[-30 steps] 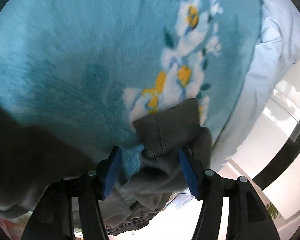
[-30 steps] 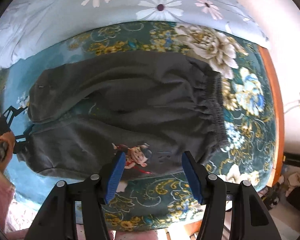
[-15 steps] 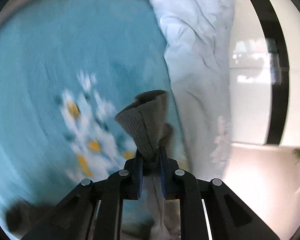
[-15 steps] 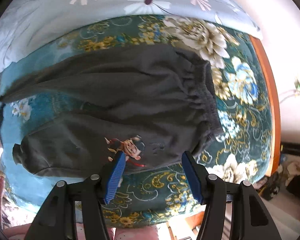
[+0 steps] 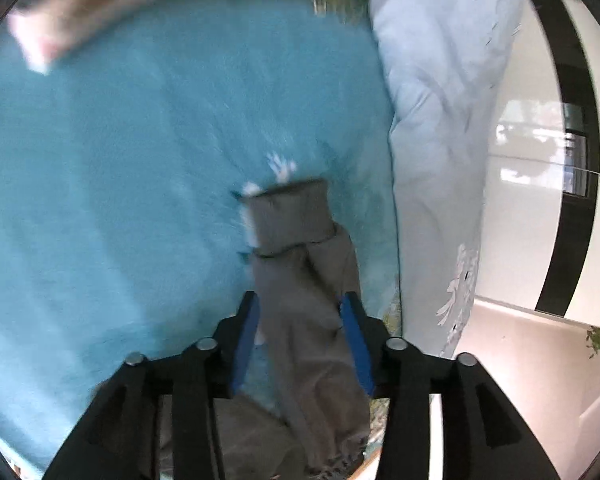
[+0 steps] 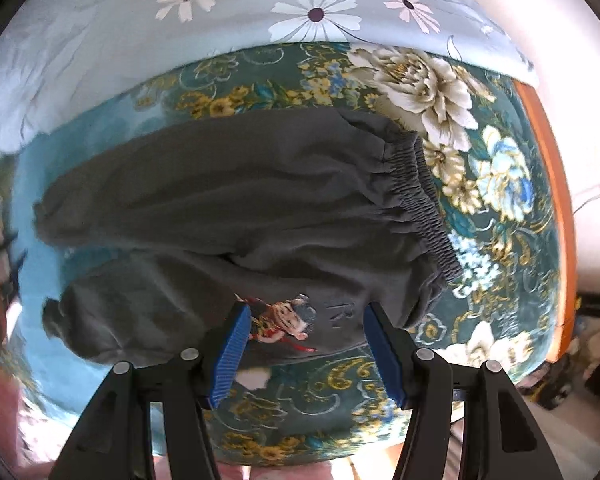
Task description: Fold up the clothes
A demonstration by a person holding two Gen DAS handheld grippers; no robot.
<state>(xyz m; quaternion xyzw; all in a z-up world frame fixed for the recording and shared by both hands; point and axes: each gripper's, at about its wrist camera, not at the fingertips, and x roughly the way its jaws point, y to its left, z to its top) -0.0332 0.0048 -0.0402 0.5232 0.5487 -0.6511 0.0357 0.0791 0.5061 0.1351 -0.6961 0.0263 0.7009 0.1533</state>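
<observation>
Grey trousers point(image 6: 236, 200) lie flat on the floral blanket point(image 6: 480, 184) — long axis across the frame, waistband right, cuffs left. Left gripper point(image 5: 300, 320), jaws just opening, straddles a leg loosely. Right gripper point(image 6: 304, 320) hovers wide — empty.

The dark grey elastic-waist trousers point(image 6: 228, 200) lie flat on the teal floral plush blanket point(image 6: 480, 184), waistband to the right, legs running left, one before the other; the pale daisy-print quilt point(image 6: 180, 20) lies behind the blanket
</observation>
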